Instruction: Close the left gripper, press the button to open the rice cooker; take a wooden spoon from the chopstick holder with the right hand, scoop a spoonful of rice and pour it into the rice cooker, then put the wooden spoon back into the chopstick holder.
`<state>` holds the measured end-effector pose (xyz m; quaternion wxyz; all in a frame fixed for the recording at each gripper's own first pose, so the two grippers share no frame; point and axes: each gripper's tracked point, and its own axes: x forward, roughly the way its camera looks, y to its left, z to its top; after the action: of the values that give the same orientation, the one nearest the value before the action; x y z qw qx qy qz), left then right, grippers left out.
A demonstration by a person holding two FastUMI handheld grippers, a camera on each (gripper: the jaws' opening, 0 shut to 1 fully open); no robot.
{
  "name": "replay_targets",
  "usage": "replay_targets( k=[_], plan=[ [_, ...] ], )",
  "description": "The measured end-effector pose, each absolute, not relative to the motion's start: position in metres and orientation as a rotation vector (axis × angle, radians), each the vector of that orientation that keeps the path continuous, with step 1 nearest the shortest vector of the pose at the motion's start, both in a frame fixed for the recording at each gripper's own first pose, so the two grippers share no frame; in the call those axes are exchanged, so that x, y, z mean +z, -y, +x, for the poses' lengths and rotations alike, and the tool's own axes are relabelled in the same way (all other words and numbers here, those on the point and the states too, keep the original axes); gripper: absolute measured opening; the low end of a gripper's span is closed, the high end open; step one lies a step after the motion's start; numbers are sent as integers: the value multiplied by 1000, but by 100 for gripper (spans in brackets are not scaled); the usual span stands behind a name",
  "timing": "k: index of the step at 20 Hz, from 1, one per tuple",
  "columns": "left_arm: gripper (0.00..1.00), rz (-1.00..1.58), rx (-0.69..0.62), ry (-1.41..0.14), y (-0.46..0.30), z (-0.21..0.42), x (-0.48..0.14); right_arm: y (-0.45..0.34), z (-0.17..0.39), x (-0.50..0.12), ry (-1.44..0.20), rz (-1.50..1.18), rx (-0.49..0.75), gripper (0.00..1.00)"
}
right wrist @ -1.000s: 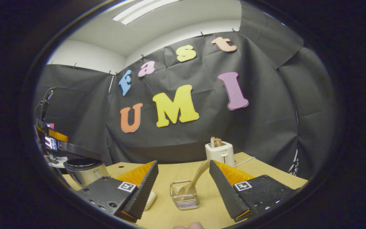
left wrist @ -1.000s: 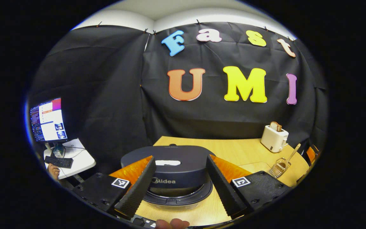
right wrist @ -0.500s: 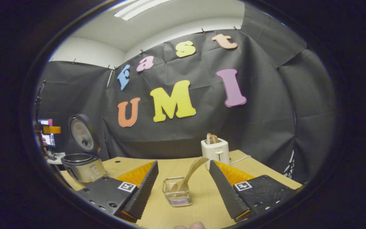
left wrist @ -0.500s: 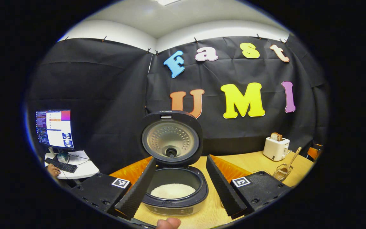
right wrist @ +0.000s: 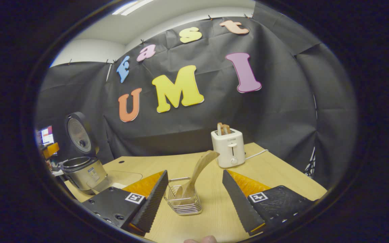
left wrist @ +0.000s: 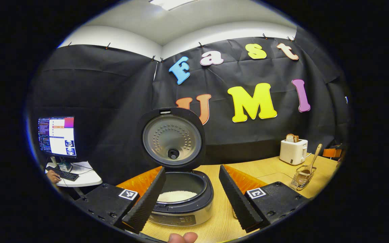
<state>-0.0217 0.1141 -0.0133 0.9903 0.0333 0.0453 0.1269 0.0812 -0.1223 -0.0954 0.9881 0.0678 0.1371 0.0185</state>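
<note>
The rice cooker stands on the wooden table with its lid raised upright and white rice in the pot. My left gripper is open, its fingers apart on either side of the cooker's front without touching it. In the right gripper view the cooker sits far left. A wooden spoon leans in the wire chopstick holder, handle up to the right. My right gripper is open just short of the holder, which lies between its fingers. The holder also appears at the table's right.
A white toaster with bread in it stands behind the holder, seen too at the back right. A clear shallow container lies between cooker and holder. Left of the table, a monitor and keyboard rest on a side desk.
The cooker lid went from shut to fully raised. My left gripper lifted and drew back from the cooker. My right gripper moved closer to the holder, which now lies between its fingers.
</note>
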Motion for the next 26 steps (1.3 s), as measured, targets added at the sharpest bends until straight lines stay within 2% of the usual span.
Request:
replay_targets(
  k=[5,8,10,11,12,13,14,16,17,18,19,21,22,24,25,26],
  plan=[
    [100,59,221,-127,-100,-20,-37,129,121,-116,-319,181,14,96],
    [99,87,248,-144,-110,-22,-43,131,141,-131,-350,202,12,88],
    [99,91,260,-150,-114,-24,-45,129,151,-141,-376,218,18,94],
    [99,90,266,-149,-116,-24,-45,126,155,-144,-384,227,24,87],
    [99,89,272,-149,-119,-25,-46,123,157,-146,-388,233,30,75],
    [99,87,281,-150,-122,-26,-46,122,161,-149,-394,239,37,72],
    [99,85,285,-155,-124,-27,-48,121,163,-152,-402,246,42,78],
    [99,82,294,-159,-127,-27,-48,115,168,-157,-415,267,64,68],
    [99,80,297,-158,-128,-27,-48,115,172,-160,-421,266,62,49],
    [99,79,298,-157,-128,-27,-48,110,174,-159,-421,285,87,46],
    [99,77,297,-157,-128,-27,-47,105,170,-155,-420,300,99,33],
    [99,84,295,-158,-128,-28,-47,106,172,-158,-426,283,92,14],
    [99,86,295,-158,-128,-28,-47,105,171,-157,-426,287,99,15],
    [99,85,294,-152,-128,-27,-46,101,174,-154,-415,286,97,3],
    [99,82,297,-146,-128,-28,-44,100,172,-155,-406,281,99,4],
    [99,75,296,-142,-129,-28,-43,102,175,-149,-399,271,93,0]
  ],
)
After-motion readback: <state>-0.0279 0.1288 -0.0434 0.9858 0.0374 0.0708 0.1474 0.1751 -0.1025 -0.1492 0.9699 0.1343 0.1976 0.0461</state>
